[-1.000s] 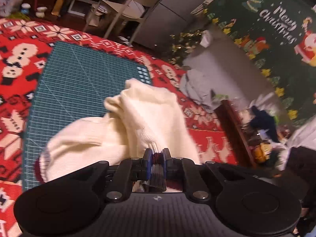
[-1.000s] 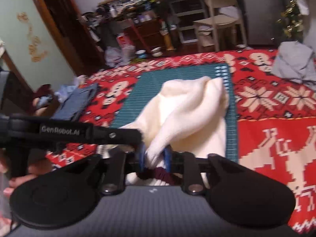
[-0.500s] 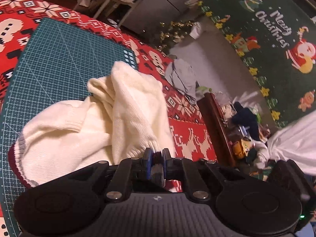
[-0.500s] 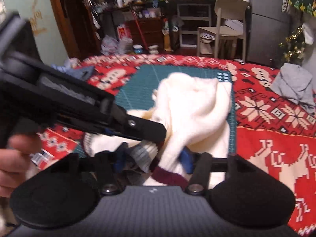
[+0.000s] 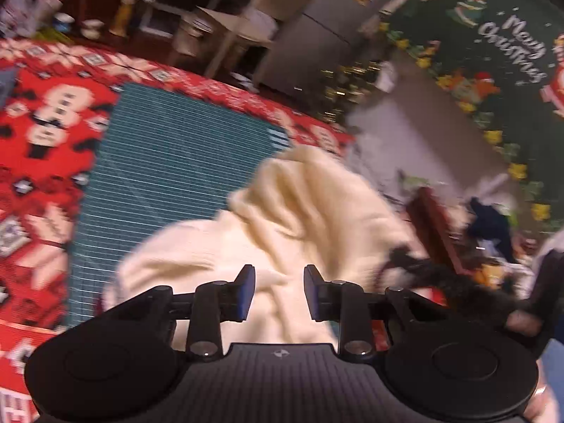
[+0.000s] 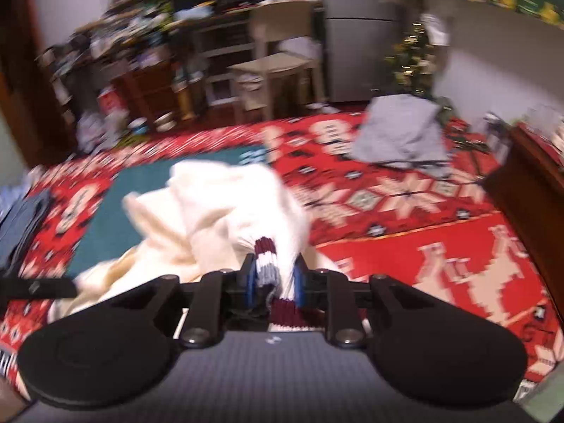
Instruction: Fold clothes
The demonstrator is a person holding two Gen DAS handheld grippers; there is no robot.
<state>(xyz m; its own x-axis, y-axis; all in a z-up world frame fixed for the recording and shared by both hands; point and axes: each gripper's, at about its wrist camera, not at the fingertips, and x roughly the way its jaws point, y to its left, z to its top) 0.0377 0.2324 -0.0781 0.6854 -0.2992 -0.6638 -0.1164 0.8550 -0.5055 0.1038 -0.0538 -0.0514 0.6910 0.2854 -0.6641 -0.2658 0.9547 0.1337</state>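
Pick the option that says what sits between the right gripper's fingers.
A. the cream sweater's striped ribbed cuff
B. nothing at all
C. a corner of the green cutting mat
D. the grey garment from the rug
A: in the right wrist view the right gripper has its closing jaws around the maroon-and-grey striped cuff of the cream sweater; the grey garment lies far off on the rug.

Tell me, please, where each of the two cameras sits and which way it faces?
Left wrist: on the left gripper, looking down over the cream sweater and green mat; its jaws are opening, clear of the cloth.
Right wrist: on the right gripper, facing the chair; its jaws are closing on the sweater's striped cuff.
Shared: sweater, mat, red rug.
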